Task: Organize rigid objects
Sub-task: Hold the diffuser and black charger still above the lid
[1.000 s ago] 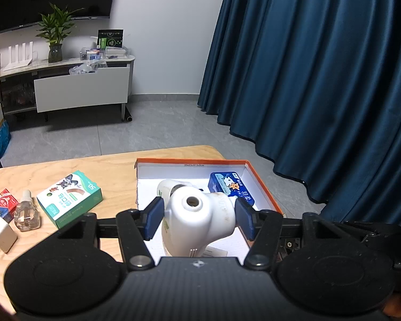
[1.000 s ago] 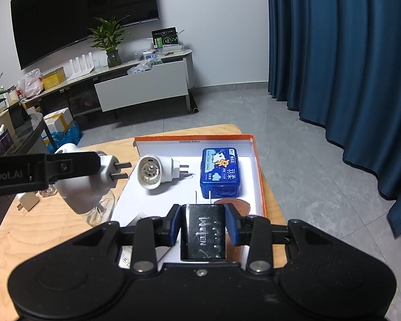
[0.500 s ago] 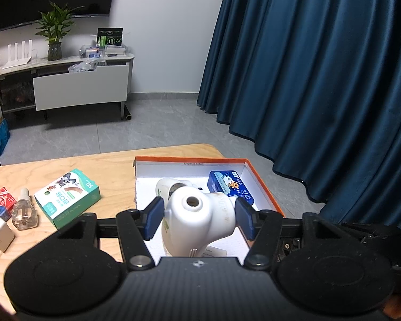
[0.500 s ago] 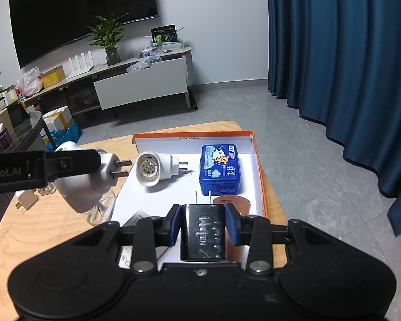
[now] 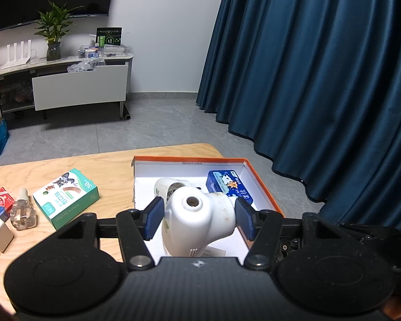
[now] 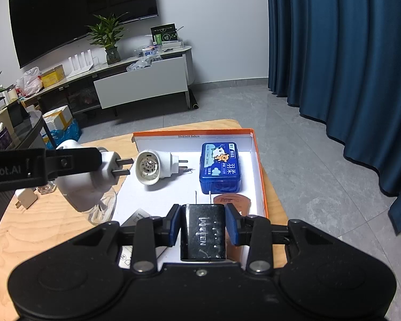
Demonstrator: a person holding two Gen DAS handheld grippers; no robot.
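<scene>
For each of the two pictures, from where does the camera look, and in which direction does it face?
Left wrist view: sits behind the left claw, looking forward over the white plug-in device it grips, to the orange-rimmed box and the curtain; only this claw shows.
Right wrist view: sits behind the right claw, which grips a black charger; faces the box and TV wall; the left claw enters from the left.
Shared: the box, the blue tin, and the white plug-in device.

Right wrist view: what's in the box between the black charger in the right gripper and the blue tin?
A brown leather-look tag lies flat on the white box floor, between the black charger and the blue tin. Right wrist view shows it.
</scene>
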